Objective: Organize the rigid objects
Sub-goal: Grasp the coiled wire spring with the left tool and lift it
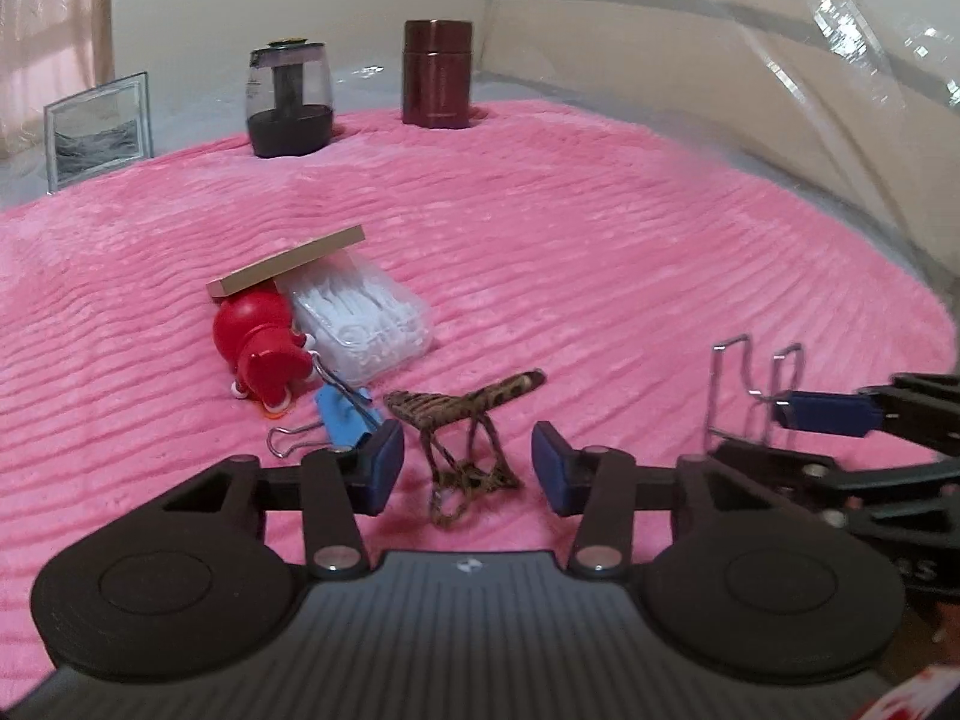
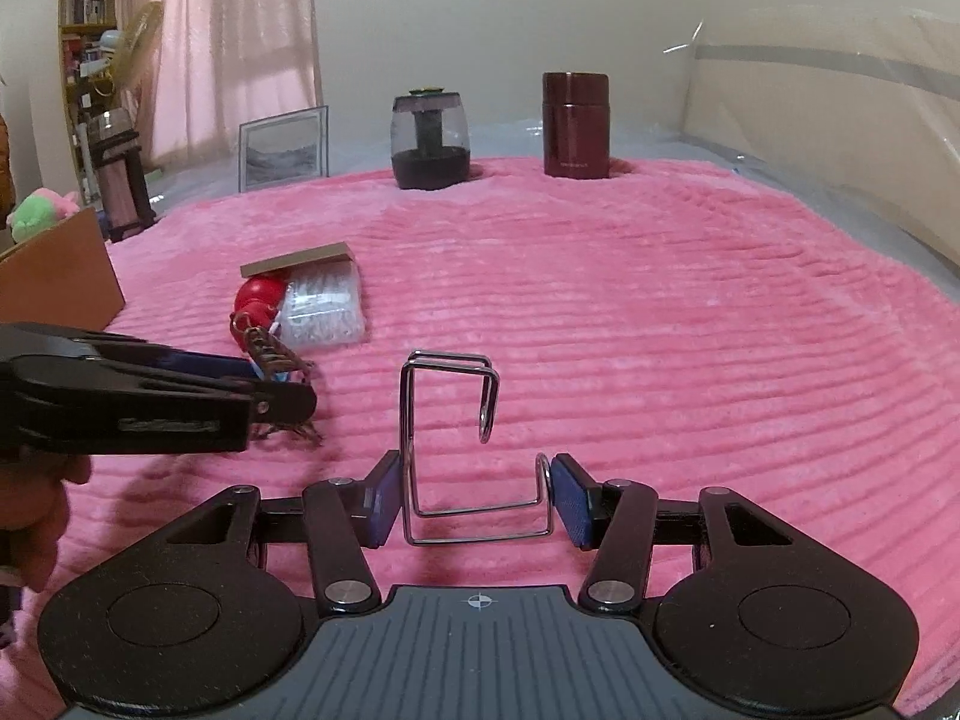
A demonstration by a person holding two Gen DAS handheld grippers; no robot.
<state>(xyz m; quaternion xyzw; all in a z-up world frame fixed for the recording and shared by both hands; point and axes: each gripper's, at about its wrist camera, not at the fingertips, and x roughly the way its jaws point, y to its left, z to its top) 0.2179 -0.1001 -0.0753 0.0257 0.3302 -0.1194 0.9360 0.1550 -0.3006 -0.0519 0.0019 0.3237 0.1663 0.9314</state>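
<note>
On a pink blanket [image 1: 600,252] my left gripper [image 1: 468,468] is open around a leopard-print hair claw [image 1: 465,420] that stands between its pads without touching. Just beyond lie a blue binder clip [image 1: 345,420], a red figurine [image 1: 261,342], a clear box of white picks [image 1: 366,318] and a thin wooden board [image 1: 288,261] resting on them. My right gripper [image 2: 474,501] is open around a bent metal wire hook [image 2: 450,438]; the pads sit at its sides. The hook also shows in the left wrist view [image 1: 744,396].
A dark glass jar [image 2: 429,141] and a maroon canister [image 2: 576,123] stand at the blanket's far edge, with a framed picture [image 2: 282,147] to the left. A cardboard box [image 2: 60,270] sits at far left. Clear plastic sheeting [image 1: 780,90] rises on the right.
</note>
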